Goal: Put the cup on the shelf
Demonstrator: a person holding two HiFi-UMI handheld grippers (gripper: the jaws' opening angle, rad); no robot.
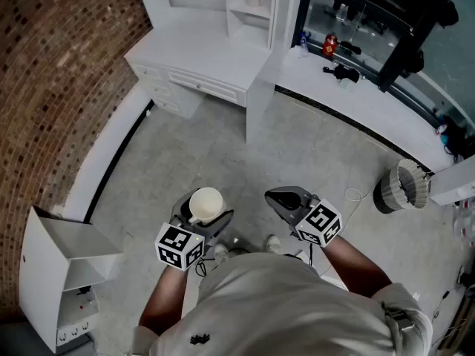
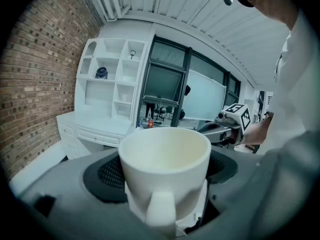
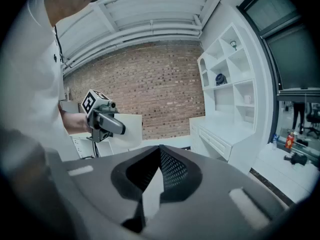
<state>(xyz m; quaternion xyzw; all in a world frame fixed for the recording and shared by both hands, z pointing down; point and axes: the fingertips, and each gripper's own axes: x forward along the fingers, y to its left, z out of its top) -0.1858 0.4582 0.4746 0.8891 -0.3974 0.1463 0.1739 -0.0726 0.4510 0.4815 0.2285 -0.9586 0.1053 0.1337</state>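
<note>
Gripping the cup (image 2: 165, 159) upright between its wide-set jaws, my left gripper (image 1: 200, 222) keeps the handle turned back toward me. My right gripper (image 3: 159, 154), just beside it, has its jaws pressed together on nothing. I see the shelf (image 1: 249, 7) well ahead of both.

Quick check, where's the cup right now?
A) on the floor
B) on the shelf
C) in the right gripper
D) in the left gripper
D: the cup sits clamped in the left gripper, handle toward its camera; the right gripper is shut and empty.
</note>
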